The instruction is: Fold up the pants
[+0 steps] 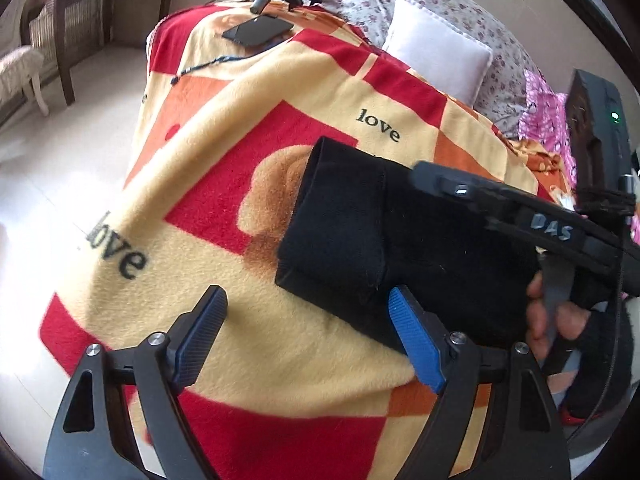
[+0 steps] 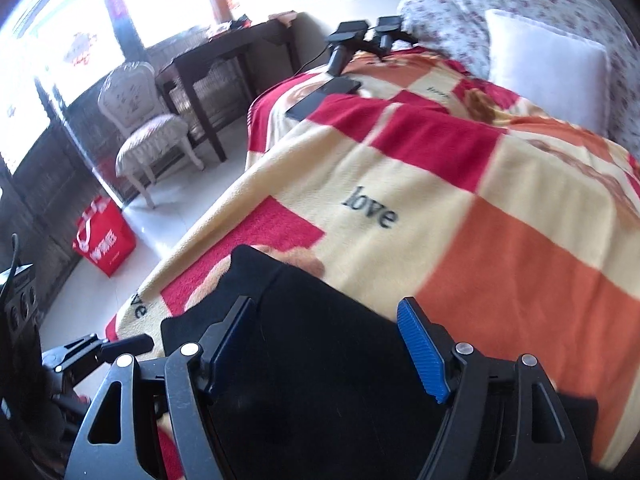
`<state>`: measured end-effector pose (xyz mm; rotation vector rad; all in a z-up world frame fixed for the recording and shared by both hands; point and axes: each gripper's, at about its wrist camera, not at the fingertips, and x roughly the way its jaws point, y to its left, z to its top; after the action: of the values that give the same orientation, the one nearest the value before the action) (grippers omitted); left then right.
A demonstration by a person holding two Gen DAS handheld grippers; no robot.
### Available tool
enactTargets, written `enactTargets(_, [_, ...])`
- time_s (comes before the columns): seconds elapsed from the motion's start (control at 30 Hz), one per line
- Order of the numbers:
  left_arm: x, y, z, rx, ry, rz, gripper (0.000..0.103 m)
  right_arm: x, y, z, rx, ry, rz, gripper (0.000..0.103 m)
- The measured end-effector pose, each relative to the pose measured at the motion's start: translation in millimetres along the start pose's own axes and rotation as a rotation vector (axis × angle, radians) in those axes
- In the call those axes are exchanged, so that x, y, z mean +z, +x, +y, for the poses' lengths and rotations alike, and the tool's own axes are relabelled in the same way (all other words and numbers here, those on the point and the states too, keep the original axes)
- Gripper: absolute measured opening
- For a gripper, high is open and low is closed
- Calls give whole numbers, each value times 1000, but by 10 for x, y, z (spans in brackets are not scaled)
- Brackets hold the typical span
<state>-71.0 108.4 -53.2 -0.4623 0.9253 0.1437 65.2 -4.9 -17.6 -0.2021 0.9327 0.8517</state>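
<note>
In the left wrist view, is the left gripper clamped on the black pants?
No. The left gripper is open, its fingers spread apart over the blanket beside the pants.

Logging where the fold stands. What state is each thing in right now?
pants: black, folded into a compact bundle, lying on the blanket
left gripper: open, empty, beside the pants
right gripper: open, over the pants
blanket: spread flat
phone: lying flat, screen dark
</note>
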Motion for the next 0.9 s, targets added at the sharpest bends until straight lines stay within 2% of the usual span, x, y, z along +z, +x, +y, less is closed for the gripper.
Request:
enactTargets(0.13, [39,19,1,-29,-31,-13,85,74,289,27,24,-22,63,77])
enactTargets(0.2, [54,-16,56,-83,-69,-27,85,87,401,-18,50,-10,80,77])
enactTargets(0.33, [118,-99,98,-130,-84,-67,85,90,424,-124,111,29,47,79])
enactTargets(0.4, [135,-109,90,-161,-93,-71,90,96,417,-165,135,44,39,79])
enactTargets(0.43, [135,-98,76,-150,-90,-69,95,94,408,-198,151,58,35,79])
enactTargets(0.47, [126,-53,55,-109,-89,-57,97,94,401,-219,161,68,32,79])
enactTargets(0.5, [117,-12,49,-100,-90,-43,97,97,399,-222,166,72,30,79])
enactTargets(0.53, [107,33,51,-103,-95,-25,96,94,393,-231,165,73,26,76])
enactTargets(0.6, [92,56,16,-82,-93,-43,98,88,395,-218,164,61,28,61])
enactTargets(0.63, [95,87,-4,-89,-97,-34,98,92,403,-194,165,53,29,49])
enactTargets(0.67, [99,110,-30,-95,-98,-37,98,83,407,-160,169,34,32,41])
enactTargets(0.7, [103,122,-62,-93,-92,-45,98,79,412,-119,162,22,33,39])
enactTargets(0.73, [111,154,-107,-103,-77,-43,95,74,396,-99,152,10,26,38])
enactTargets(0.77, [117,172,-174,-111,-50,-45,74,73,381,-98,158,15,18,34])
enactTargets(0.8, [126,161,-215,-94,-30,-52,59,70,352,-128,171,29,9,32])
enactTargets(0.83, [143,138,-252,-82,-10,-62,31,66,323,-158,186,46,0,27])
enactTargets(0.87, [172,104,-279,-93,3,-68,23,63,278,-195,207,67,-13,24])
enactTargets(0.9, [206,37,-296,-116,2,-86,20,55,213,-235,221,85,-29,22])
